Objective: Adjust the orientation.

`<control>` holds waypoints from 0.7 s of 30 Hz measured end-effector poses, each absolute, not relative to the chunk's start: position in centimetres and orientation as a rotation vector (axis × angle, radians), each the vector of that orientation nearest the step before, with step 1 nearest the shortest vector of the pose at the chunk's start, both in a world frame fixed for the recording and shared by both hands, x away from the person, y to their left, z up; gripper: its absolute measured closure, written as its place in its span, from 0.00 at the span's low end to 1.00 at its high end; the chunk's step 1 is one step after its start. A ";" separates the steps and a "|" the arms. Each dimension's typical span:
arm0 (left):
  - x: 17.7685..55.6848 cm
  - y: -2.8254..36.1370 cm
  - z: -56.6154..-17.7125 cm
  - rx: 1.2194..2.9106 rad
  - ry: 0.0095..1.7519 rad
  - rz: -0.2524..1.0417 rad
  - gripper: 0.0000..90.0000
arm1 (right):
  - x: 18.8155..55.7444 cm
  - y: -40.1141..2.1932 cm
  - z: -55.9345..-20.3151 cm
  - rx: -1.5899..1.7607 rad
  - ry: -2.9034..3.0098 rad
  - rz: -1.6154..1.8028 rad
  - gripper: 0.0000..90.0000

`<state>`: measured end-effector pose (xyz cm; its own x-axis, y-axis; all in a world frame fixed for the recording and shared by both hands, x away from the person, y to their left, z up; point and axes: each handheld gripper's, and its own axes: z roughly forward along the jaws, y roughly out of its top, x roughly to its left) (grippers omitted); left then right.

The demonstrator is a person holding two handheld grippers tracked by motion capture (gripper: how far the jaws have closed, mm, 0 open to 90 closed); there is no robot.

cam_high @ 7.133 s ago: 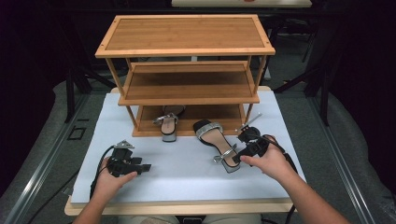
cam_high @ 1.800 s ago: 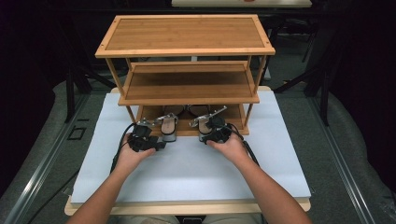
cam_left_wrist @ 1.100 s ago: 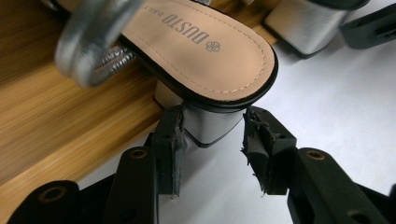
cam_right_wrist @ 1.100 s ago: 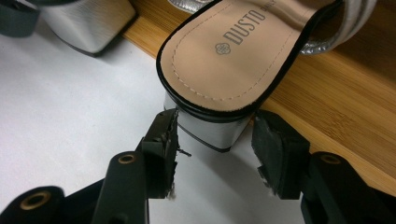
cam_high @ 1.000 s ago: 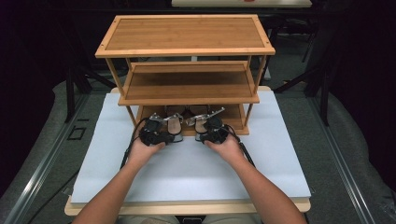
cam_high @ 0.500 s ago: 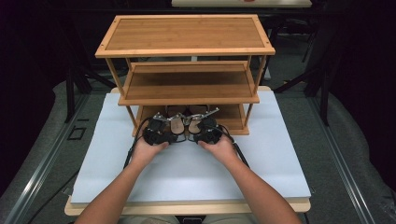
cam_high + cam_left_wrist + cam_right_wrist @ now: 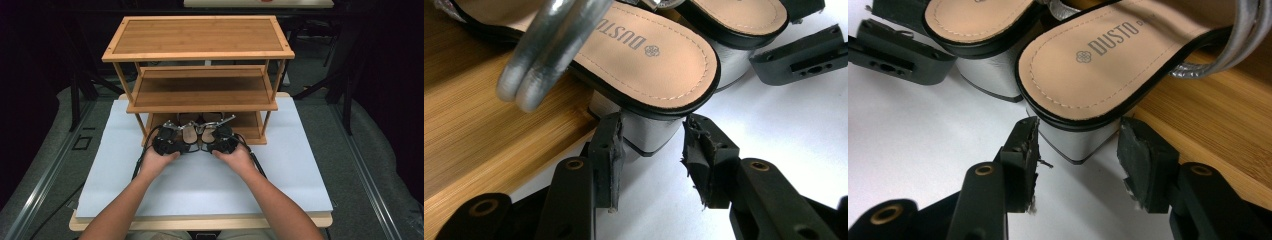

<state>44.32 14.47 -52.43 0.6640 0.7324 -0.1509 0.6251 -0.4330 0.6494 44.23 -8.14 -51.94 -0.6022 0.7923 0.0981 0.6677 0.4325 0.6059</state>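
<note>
We keep both jaw pairs clamped on the heels, left sandal (image 7: pixel 644 55) and right sandal (image 7: pixel 1098 65); push toward twelve o'clock onto the rack's bottom shelf (image 7: pixel 250 122).

Table: a wooden table (image 7: pixel 320 220) with a white sheet (image 7: pixel 300 165) that covers almost the whole top.
Rack: a bamboo rack (image 7: pixel 200 37) with three shelves stands at the far side of the table.
Floor: grey floor (image 7: pixel 380 150), with a metal rail (image 7: pixel 42 190) on the left.
Light: bright on the table, dark around it.
</note>
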 end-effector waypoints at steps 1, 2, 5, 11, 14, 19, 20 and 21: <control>44.3 14.5 -52.4 2.183 1.041 0.196 0.66 | 44.3 -8.2 -52.0 1.285 2.484 0.916 0.56; 44.3 14.5 -52.4 2.183 1.041 0.195 0.66 | 44.4 -8.2 -52.0 1.286 2.488 0.913 0.56; 44.3 14.6 -52.4 2.181 1.045 0.191 0.67 | 44.4 -8.3 -52.1 1.294 2.493 0.907 0.55; 44.2 14.9 -52.2 2.189 1.041 0.191 0.67 | 44.1 -8.8 -51.5 1.287 2.489 0.903 0.55; 43.9 15.2 -52.0 2.188 1.042 0.198 0.67 | 43.9 -9.2 -51.3 1.289 2.477 0.896 0.55; 43.6 15.9 -51.7 2.189 1.052 0.217 0.67 | 43.6 -9.8 -50.8 1.288 2.477 0.898 0.55; 43.5 16.0 -51.6 2.173 1.056 0.209 0.67 | 43.5 -9.9 -50.8 1.288 2.476 0.895 0.55; 43.5 16.2 -51.5 2.168 1.056 0.209 0.67 | 43.5 -10.0 -50.7 1.281 2.474 0.889 0.55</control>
